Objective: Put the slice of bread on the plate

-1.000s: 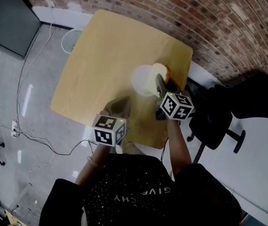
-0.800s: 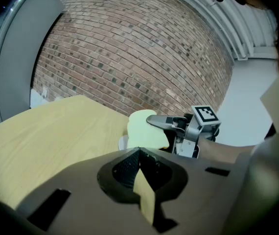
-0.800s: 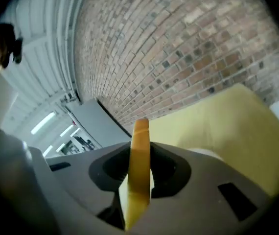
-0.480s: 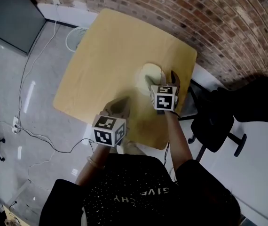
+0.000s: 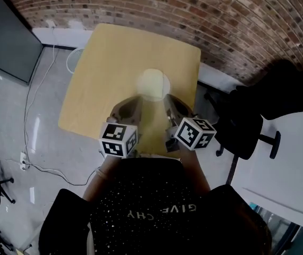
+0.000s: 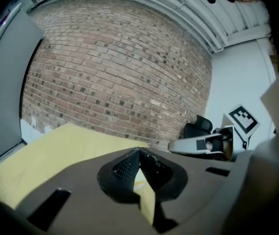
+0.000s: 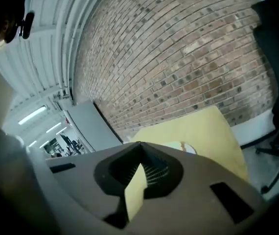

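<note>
A white plate (image 5: 139, 86) sits on the yellow table (image 5: 103, 73), towards its right side. A pale slice of bread (image 5: 154, 83) lies on it, blurred in the head view. In the right gripper view the plate (image 7: 194, 151) shows just past the jaws, with a bit of brown crust (image 7: 181, 145). Both grippers hang near the table's front edge, pulled back from the plate. My left gripper (image 5: 130, 106) (image 6: 138, 152) is shut and empty. With nothing between its jaws, my right gripper (image 5: 174, 106) (image 7: 139, 144) is shut too.
A brick wall (image 5: 204, 15) runs behind the table. A black office chair (image 5: 247, 126) stands close to the table's right edge. On the floor to the left are cables (image 5: 40, 169) and a dark panel (image 5: 8, 36).
My right gripper has left the bread on the plate, opened beside it, then drawn back to the front edge and shut. The left gripper has risen a little.
</note>
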A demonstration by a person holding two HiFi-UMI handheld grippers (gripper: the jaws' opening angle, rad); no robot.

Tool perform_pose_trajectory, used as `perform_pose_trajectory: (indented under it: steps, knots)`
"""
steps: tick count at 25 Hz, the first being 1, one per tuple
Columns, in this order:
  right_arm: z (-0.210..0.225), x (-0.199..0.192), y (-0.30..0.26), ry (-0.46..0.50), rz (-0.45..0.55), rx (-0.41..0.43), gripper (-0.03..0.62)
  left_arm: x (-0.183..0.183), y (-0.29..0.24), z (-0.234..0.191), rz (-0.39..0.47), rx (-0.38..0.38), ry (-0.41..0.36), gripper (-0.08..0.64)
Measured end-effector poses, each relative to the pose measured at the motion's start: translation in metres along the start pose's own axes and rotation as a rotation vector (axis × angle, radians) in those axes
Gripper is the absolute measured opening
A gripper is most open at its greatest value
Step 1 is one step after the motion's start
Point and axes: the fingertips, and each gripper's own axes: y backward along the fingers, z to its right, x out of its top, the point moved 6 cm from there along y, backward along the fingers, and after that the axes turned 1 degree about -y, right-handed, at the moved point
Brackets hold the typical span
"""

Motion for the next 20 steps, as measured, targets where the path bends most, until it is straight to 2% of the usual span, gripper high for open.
perform_pose_trajectory:
  steps: [3,7,12,20]
  knots:
    - [-0.01,-0.009,0.025,0.046,0.056,-0.032,0.011,0.009,-0.002,0.024,0.055,-0.056,-0.072,0.009]
    - [-0.012,-0.01,0.037,0.089,0.097,-0.05,0.011,0.003,-0.011,0.039,0.016,-0.091,-0.125,0.009]
    - [-0.004,-0.008,0.037,0.047,0.116,-0.057,0.011,0.002,-0.013,0.038,-0.008,-0.083,-0.132,0.009]
    - [-0.009,-0.016,0.031,0.088,0.077,-0.065,0.011,-0.005,-0.01,0.034,-0.01,-0.074,-0.106,0.009]
